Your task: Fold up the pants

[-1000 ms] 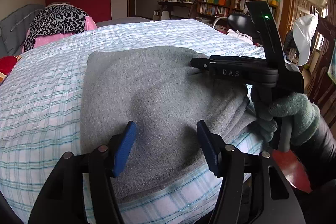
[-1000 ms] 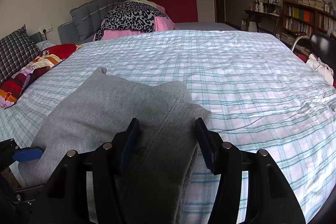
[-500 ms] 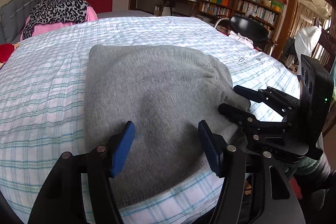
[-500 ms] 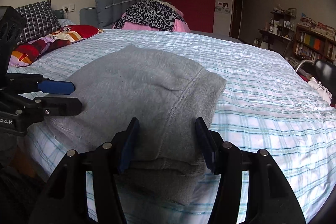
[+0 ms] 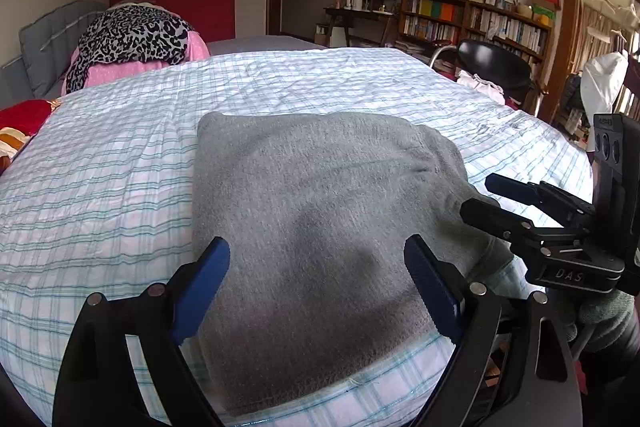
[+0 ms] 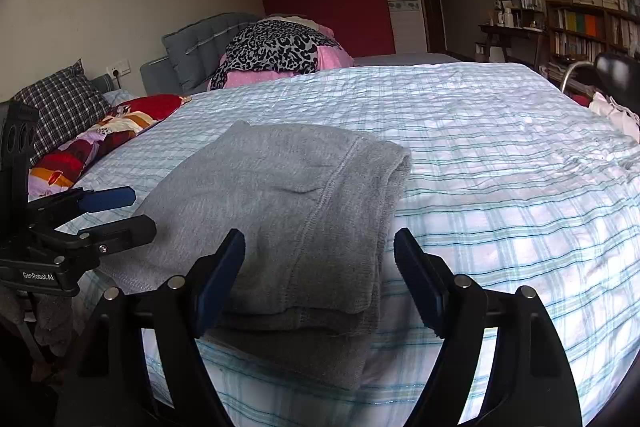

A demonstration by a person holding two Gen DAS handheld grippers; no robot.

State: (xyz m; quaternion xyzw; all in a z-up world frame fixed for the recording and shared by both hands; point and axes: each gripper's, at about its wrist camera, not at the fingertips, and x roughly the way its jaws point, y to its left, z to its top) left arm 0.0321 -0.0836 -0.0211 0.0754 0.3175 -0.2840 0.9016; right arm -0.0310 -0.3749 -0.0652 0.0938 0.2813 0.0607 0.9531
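grey fleece pants point(image 5: 320, 227) lie folded in a thick rectangle near the front edge of the bed with the blue-and-white checked sheet point(image 5: 100, 187). left gripper point(image 5: 316, 287), marked "genrobot.ai", and right gripper point(image 6: 318, 267), marked "das", both hover at that edge, jaws wide and just opened further, pads clear of the cloth.
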